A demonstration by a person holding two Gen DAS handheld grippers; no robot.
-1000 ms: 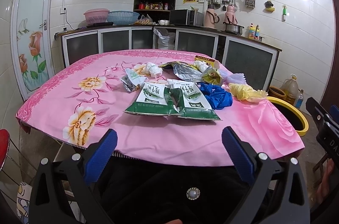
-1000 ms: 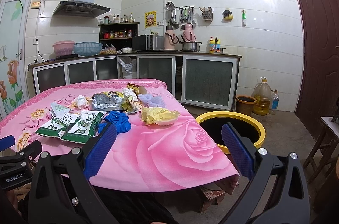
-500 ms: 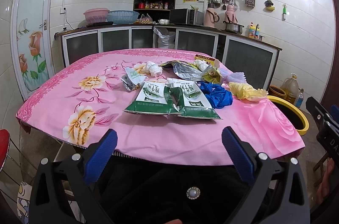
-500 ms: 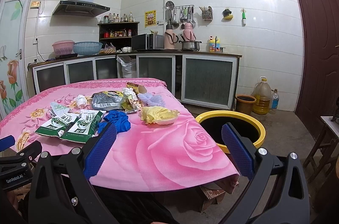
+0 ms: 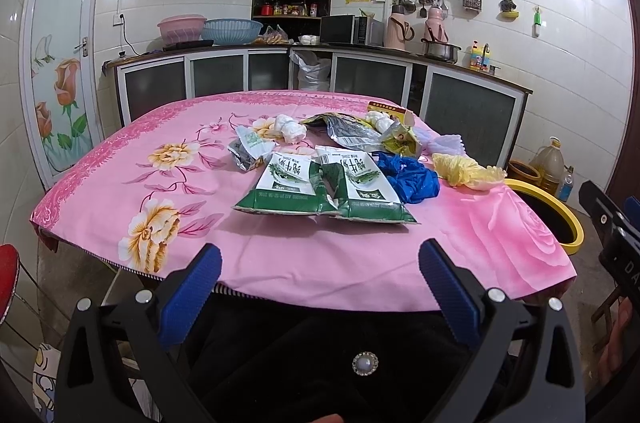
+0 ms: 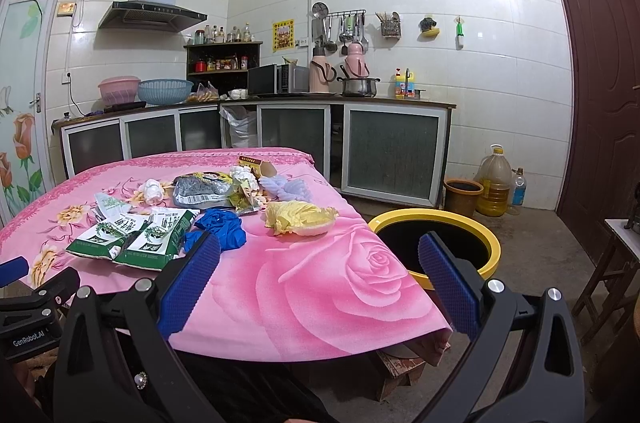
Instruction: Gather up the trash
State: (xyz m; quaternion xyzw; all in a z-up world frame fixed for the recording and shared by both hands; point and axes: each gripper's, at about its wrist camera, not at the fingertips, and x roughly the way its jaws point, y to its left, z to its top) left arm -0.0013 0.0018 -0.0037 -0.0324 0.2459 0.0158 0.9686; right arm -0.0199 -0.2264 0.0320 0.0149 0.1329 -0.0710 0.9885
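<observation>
Nothing collected yet: both my left tool [image 5: 320, 287] and right tool [image 6: 318, 273] gape empty; wrappers [image 5: 324, 187] litter the bench [image 5: 280, 263], bin [image 6: 434, 247] at two o'clock.

Ahead of the left gripper [image 5: 320, 277], two flat green-and-white cartons [image 5: 326, 189] lie side by side on the desk [image 5: 120, 183]. A crumpled blue bag [image 5: 412, 177] touches their right edge, with a yellow wrapper [image 5: 464, 171] beyond. The yellow-rimmed bin [image 6: 434, 243] stands ahead of the right gripper [image 6: 319, 277].

Bright, sharp (fisheye-warped edges)
</observation>
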